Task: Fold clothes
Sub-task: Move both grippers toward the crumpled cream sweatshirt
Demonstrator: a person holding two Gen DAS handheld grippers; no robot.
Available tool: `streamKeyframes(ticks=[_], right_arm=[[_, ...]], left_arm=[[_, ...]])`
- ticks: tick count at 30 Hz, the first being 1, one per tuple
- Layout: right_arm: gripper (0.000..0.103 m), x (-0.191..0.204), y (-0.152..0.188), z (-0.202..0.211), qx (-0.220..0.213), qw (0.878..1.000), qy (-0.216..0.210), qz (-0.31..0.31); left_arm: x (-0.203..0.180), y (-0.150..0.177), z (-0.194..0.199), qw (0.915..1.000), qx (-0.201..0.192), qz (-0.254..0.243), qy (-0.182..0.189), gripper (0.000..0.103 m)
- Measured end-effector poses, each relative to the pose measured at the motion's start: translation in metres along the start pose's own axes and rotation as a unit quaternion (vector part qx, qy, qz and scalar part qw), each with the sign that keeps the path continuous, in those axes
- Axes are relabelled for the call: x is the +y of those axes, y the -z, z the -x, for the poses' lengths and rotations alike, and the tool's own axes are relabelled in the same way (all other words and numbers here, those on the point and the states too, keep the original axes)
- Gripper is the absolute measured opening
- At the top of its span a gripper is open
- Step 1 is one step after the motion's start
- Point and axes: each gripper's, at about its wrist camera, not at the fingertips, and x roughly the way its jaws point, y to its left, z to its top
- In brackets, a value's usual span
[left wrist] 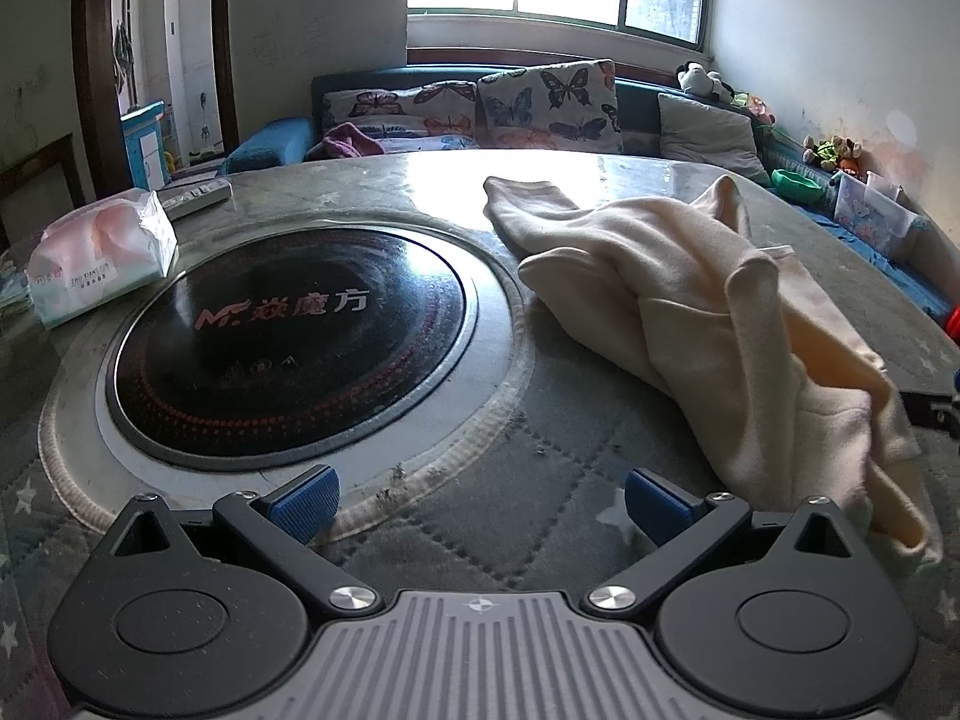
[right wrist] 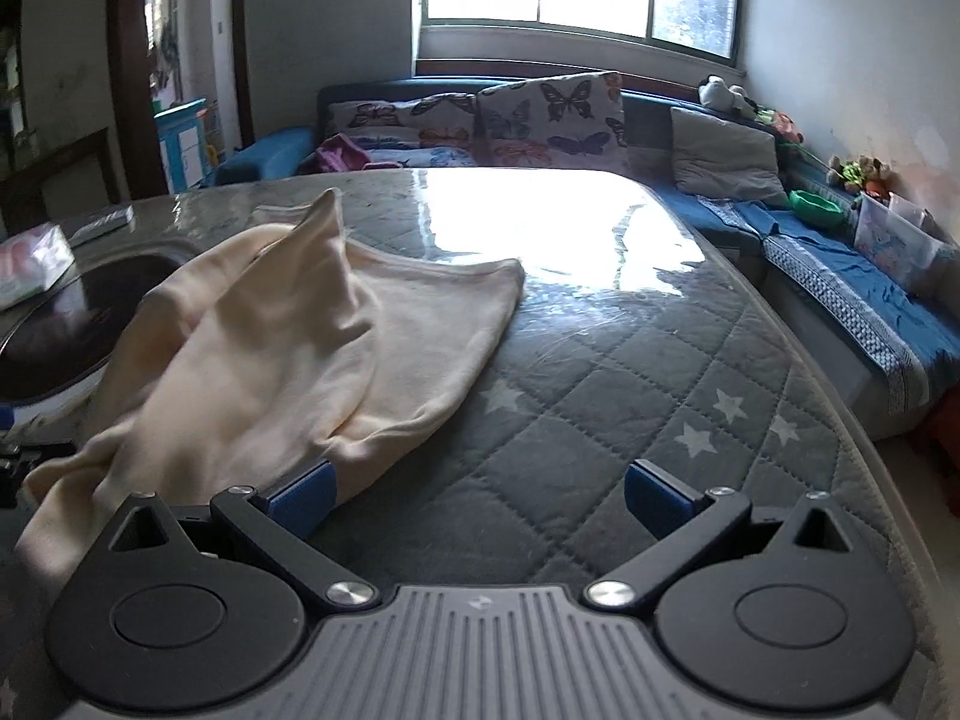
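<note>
Both grippers, left gripper (left wrist: pixel 483 501) and right gripper (right wrist: pixel 480 495), gape wide and empty; the crumpled cream garment (left wrist: pixel 708 312) lies between them on the tabletop (right wrist: pixel 630 420), likely awaiting spreading.

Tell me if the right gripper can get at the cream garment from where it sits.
Probably yes: the right gripper is open, and the cream garment lies crumpled just ahead on its left, its hem beside the left finger, nothing between.

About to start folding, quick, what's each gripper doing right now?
Left gripper: open, holding nothing, cream garment off to its side.
Right gripper: open, holding nothing.
</note>
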Motion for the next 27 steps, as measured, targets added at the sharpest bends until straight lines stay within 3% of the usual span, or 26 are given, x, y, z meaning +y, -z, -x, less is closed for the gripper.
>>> streamKeyframes(ticks=[27], right_arm=[[0.103,0.026,0.031,0.043,0.014,0.999,-0.033,0.014]], left_arm=[[-0.023,0.006,0.041,0.9999,-0.003,0.001,0.017,0.103]])
